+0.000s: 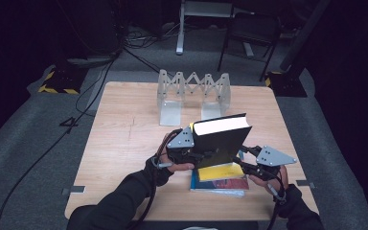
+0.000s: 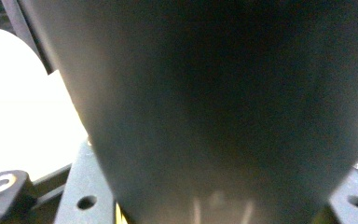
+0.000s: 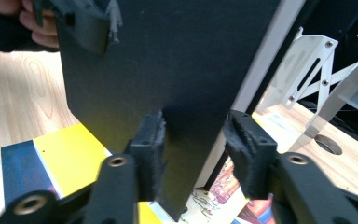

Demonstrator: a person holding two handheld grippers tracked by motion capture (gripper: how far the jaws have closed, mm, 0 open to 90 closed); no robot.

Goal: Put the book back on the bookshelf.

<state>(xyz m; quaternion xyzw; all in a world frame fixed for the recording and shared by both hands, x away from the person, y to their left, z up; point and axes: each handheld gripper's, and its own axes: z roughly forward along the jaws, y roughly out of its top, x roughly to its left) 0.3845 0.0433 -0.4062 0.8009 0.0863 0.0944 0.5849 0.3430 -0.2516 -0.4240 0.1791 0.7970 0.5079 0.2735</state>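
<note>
Both claws clamp the black book (image 1: 220, 141) — upright.

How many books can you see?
3, maybe more hidden. One black book is held up between both grippers. A yellow book lies flat on the table under it, on top of a blue book.

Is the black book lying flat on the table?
No, the black book is held up off the table, tilted, between both grippers.
</note>
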